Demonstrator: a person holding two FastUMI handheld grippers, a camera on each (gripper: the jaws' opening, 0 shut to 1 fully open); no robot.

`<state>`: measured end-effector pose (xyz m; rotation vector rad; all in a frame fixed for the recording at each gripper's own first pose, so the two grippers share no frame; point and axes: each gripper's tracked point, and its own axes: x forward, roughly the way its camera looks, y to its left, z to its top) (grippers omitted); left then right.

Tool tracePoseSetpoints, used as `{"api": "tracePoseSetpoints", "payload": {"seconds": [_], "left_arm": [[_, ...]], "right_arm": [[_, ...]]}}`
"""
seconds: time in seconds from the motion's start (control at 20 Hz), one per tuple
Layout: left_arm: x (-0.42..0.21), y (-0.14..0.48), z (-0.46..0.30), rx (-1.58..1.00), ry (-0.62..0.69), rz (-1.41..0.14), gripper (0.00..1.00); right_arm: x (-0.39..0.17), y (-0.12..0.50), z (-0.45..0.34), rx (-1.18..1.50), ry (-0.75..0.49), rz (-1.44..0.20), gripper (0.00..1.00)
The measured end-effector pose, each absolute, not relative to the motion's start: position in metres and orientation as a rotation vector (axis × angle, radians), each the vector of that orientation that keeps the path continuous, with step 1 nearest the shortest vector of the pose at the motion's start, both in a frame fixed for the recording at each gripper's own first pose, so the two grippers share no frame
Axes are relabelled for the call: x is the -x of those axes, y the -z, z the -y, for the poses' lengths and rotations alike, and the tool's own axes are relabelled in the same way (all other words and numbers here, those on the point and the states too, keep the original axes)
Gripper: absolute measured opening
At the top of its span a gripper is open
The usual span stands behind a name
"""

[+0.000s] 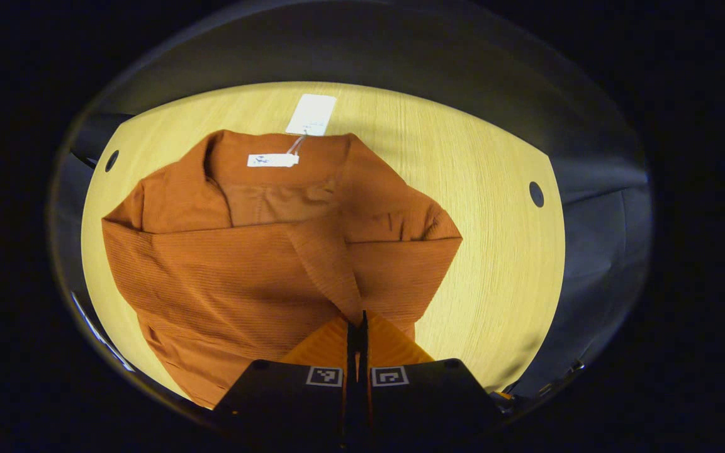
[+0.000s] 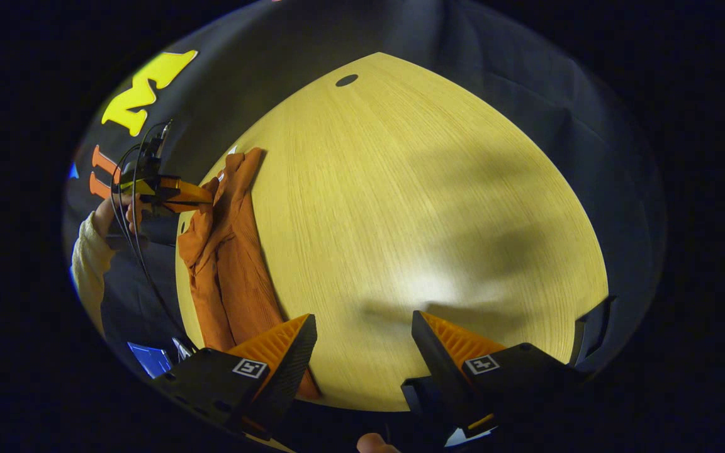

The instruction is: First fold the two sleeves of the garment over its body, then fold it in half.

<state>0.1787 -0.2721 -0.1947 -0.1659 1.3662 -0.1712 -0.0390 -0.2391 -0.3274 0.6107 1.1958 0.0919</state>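
Lying on a pale wooden round-edged table (image 1: 482, 207), a rust-orange ribbed knit garment (image 1: 230, 277) spreads across the table's middle in the left gripper view, collar farthest from the camera. A white paper hang tag (image 1: 311, 114) rests on the bare wood just beyond the collar, joined to it by a thin string, and a small white sewn label (image 1: 272, 160) sits inside the neck. One band of the orange fabric runs diagonally over the body down to the left tongs (image 1: 357, 327), which are pressed together and pinching that fabric.

From the right gripper view, the garment (image 2: 230, 251) lies along the table's (image 2: 438, 207) left edge (partly bunched and lifted). A hand with a pale sleeve (image 2: 95, 251) holds the other tongs (image 2: 202, 196) against the cloth there. The right tongs (image 2: 362, 343) are spread wide above bare wood, holding nothing.
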Motion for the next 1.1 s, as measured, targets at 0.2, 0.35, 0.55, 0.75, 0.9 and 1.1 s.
{"api": "tracePoseSetpoints", "payload": {"seconds": [0.2, 0.35, 0.55, 0.75, 0.9, 1.1], "left_arm": [[-0.176, 0.170, 0.297, 0.147, 0.193, -1.381, 0.03], [-0.178, 0.145, 0.312, 0.143, 0.209, -1.379, 0.03], [-0.178, 0.144, 0.325, 0.204, 0.230, -1.342, 0.05], [-0.171, 0.105, 0.337, 0.266, 0.280, -1.308, 0.42], [-0.161, 0.082, 0.340, 0.256, 0.318, -1.249, 0.85], [-0.142, 0.065, 0.316, 0.244, 0.357, -1.170, 0.98]], "right_arm": [[0.051, 0.332, 0.248, -0.630, -0.083, -1.198, 0.94], [0.054, 0.332, 0.252, -0.617, -0.096, -1.184, 0.98], [0.053, 0.332, 0.255, -0.628, -0.091, -1.175, 0.98], [0.053, 0.327, 0.253, -0.651, -0.099, -1.168, 0.98], [0.051, 0.324, 0.245, -0.621, -0.130, -1.166, 0.98], [0.051, 0.316, 0.225, -0.574, -0.178, -1.168, 0.98]]}}
